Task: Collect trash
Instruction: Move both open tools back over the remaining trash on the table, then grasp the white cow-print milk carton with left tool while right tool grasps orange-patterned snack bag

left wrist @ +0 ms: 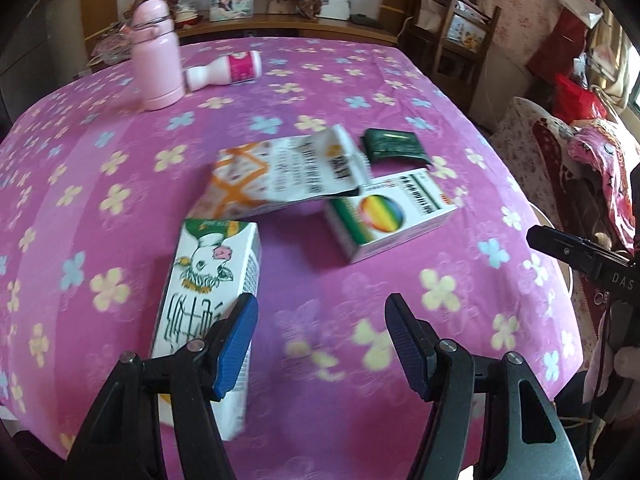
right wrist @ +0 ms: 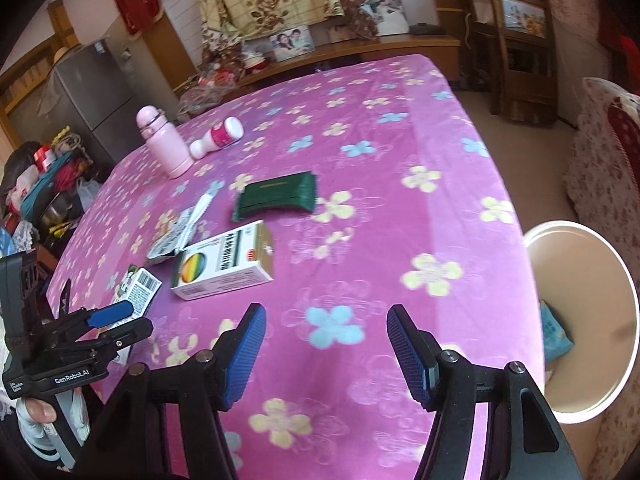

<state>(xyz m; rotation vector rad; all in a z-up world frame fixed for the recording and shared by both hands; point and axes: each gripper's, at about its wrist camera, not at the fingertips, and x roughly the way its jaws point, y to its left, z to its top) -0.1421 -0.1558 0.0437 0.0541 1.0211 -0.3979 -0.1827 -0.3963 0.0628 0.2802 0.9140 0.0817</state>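
On the pink flowered tablecloth (left wrist: 360,92) lie a milk carton with a cow drawing (left wrist: 208,292), a flattened orange-and-white box (left wrist: 280,176), a white box with a rainbow ball (left wrist: 388,216) and a dark green packet (left wrist: 394,146). My left gripper (left wrist: 322,344) is open, its left finger beside the milk carton's near end. My right gripper (right wrist: 326,348) is open and empty above the table's near right part. The rainbow box (right wrist: 224,260), green packet (right wrist: 276,198) and milk carton (right wrist: 136,288) also show in the right wrist view. A white bin (right wrist: 624,280) stands off the table's right edge with a blue wrapper (right wrist: 554,332) inside.
A pink flask (left wrist: 156,60) stands at the far left with a white-and-pink bottle (left wrist: 224,70) lying beside it. A wooden chair (left wrist: 452,40) and a sofa (left wrist: 560,148) are to the right. A fridge (right wrist: 92,96) stands at the far left.
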